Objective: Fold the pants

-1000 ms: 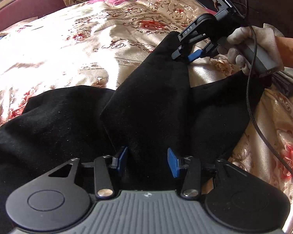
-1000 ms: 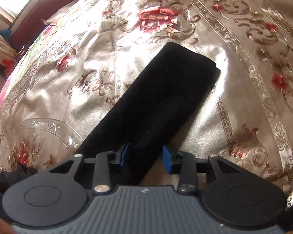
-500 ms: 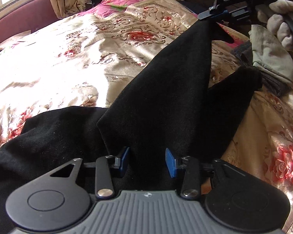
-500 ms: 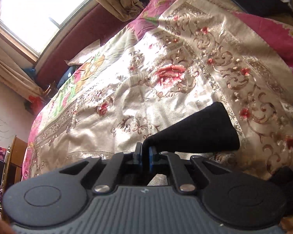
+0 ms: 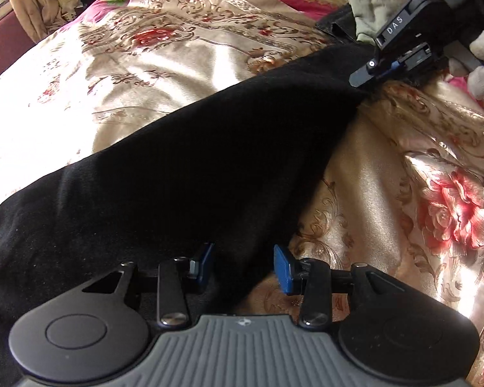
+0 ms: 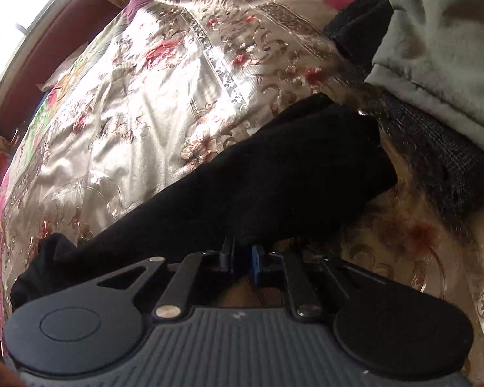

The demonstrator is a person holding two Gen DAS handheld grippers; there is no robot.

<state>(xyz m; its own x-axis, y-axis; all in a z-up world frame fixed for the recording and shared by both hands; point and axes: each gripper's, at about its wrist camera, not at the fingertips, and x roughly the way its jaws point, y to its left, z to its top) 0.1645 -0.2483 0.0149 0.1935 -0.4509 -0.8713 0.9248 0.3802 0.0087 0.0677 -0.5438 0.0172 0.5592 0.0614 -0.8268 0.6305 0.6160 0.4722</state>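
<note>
Left wrist view first: the left tool (image 5: 242,266) has its blue pads spread wide with nothing pinched, sitting low right over the near edge of the black pants (image 5: 184,174). The pants lie stretched across the floral bedspread (image 5: 138,74), running from bottom left up toward the top right. Up there the right tool (image 5: 376,74) is clamped onto the far end of the fabric, with a white-gloved hand (image 5: 480,61) behind it.

Right wrist view: the right tool (image 6: 240,258) is pinched nearly closed on the pants (image 6: 274,187), and the fabric runs out ahead of it into a doubled-up leg end lying on the bedspread (image 6: 151,90). Just beyond that is a pale green garment (image 6: 435,48) on top of something dark and knitted (image 6: 435,158).
</note>
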